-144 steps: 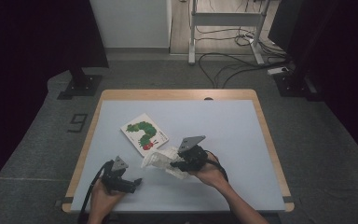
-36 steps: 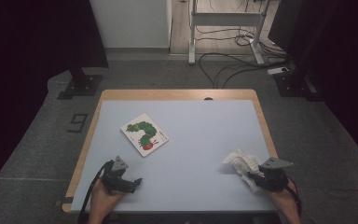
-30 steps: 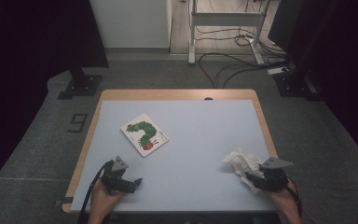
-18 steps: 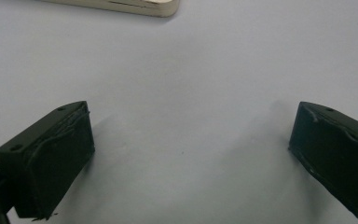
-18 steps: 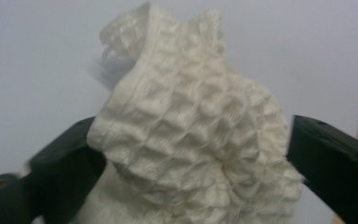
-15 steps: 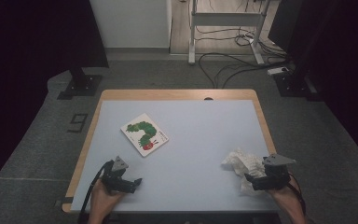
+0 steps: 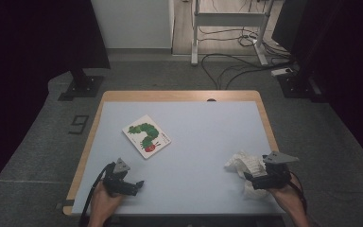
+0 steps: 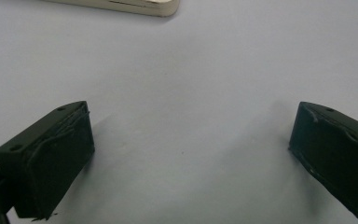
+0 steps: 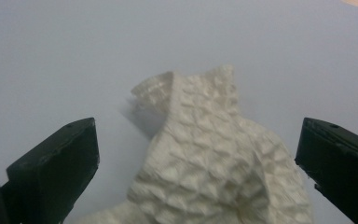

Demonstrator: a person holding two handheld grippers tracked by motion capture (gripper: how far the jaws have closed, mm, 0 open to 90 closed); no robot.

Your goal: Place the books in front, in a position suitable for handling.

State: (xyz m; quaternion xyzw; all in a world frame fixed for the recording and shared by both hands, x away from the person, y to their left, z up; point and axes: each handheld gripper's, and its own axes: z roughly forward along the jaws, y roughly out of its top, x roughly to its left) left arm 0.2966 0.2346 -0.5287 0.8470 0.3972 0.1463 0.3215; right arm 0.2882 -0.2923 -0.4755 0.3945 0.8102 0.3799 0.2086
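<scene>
At the lower right of the high view your right gripper point(image 7: 254, 178), jaws just spread wide, has released the crumpled white embossed paper towel point(image 7: 241, 165) onto the pale blue table point(image 7: 203, 142); next, I judge, back clear

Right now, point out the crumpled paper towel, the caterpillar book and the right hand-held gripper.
crumpled paper towel point(image 9: 214, 163), right gripper view, its embossed middle.
caterpillar book point(image 7: 146, 136), high view, middle of its cover.
right hand-held gripper point(image 9: 196, 158), right gripper view, midway between its open fingertips.

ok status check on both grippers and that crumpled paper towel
Right gripper open, jaws just opened, pads off the paper towel. Left gripper open, empty. Towel lies on table; nothing in the way.
</scene>
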